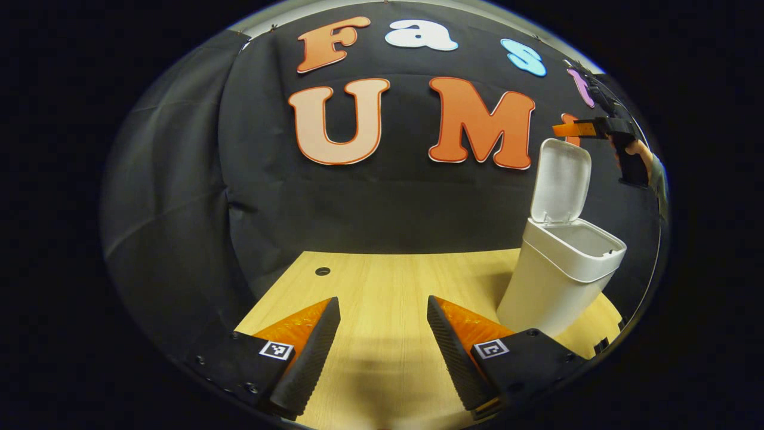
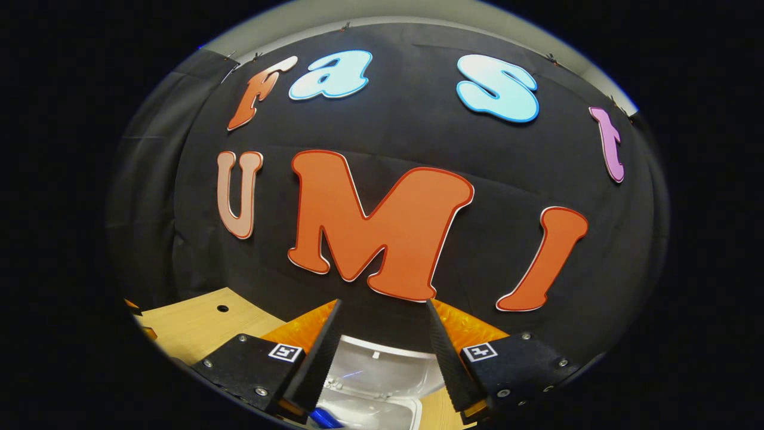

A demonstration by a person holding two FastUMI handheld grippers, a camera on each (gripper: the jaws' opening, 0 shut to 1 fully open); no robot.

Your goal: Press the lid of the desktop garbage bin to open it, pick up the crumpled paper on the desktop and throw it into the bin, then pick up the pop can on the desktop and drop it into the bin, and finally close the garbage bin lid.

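- The garbage bin [image 1: 561,272] stands on the desktop [image 1: 382,280], right of the left gripper [image 1: 383,334].
- Its lid [image 1: 560,179] stands raised behind the opening.
- The right gripper [image 2: 382,343] hangs above the bin, seemingly.

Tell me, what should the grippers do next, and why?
Probably close the lid. It stands upright over the open bin, and the desk around it bears no paper or can. The right gripper hangs open above the bin, where something blue lies inside, so it could push the lid down.
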